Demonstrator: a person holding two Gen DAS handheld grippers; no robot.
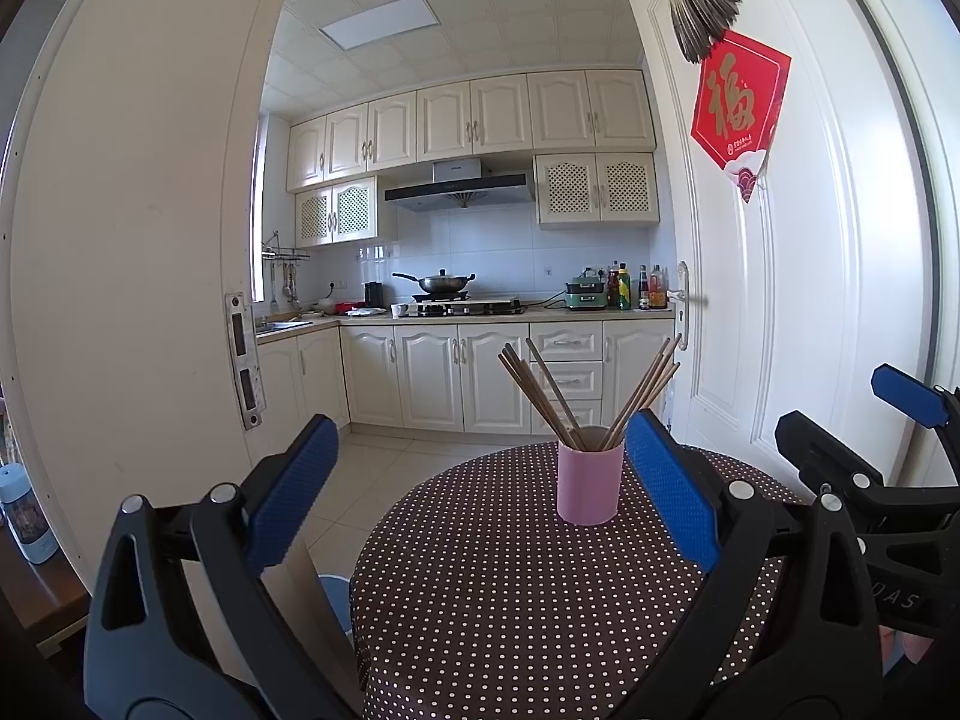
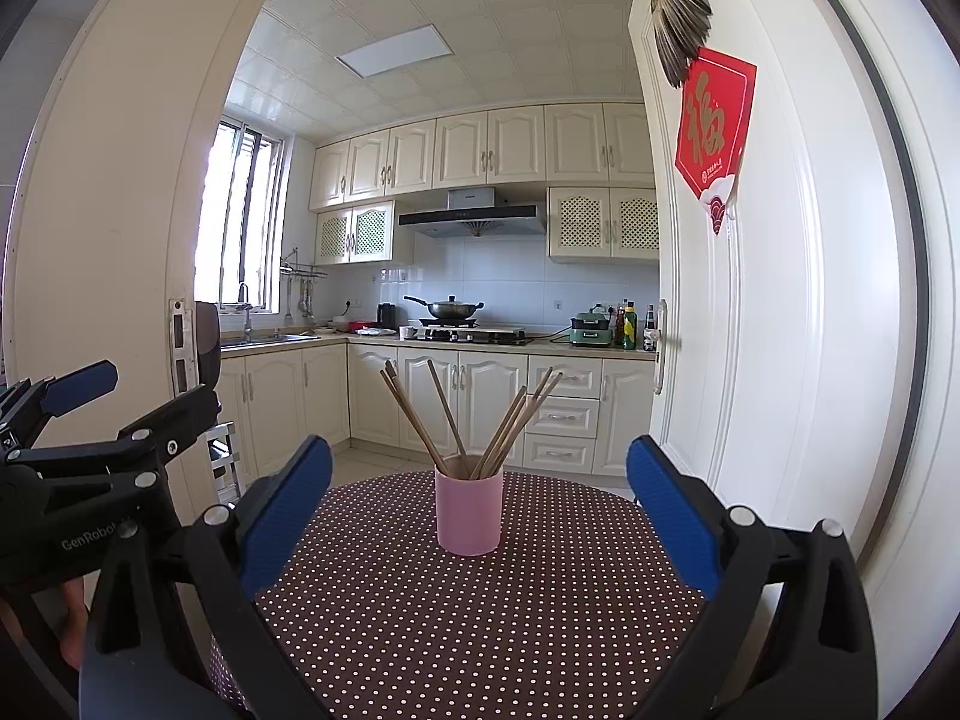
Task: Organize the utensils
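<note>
Two wrist views across a round table [image 1: 510,600] covered in a dark polka-dot cloth, with the pink cup [image 1: 589,483] taken as the landmark. The cup stands upright on the cloth toward the table's far side, ahead of both tools. The wooden chopsticks [image 1: 555,393] all stand inside it, splayed into 2 leaning groups, 1 to each side of the rim; their exact count cannot be read. No loose utensil shows on the cloth around the cup in either view.

The left gripper [image 1: 480,498] is spread wide, its blue pads [image 1: 294,492] parted to either side of the cup's near face, and it holds nothing. The right gripper [image 2: 480,516] is likewise wide open and empty, its blue pads [image 2: 285,516] flanking the cup from well short of it. Neither tool touches the cup or the sticks. In the left view the right gripper lies off to the cup's right.

Judged from this layout, gathering the sticks into the cup appears complete. At most, evening out the fanned bundle may remain. Beyond the cup, a kitchen doorway [image 2: 108,210] opens onto cream cabinets.
</note>
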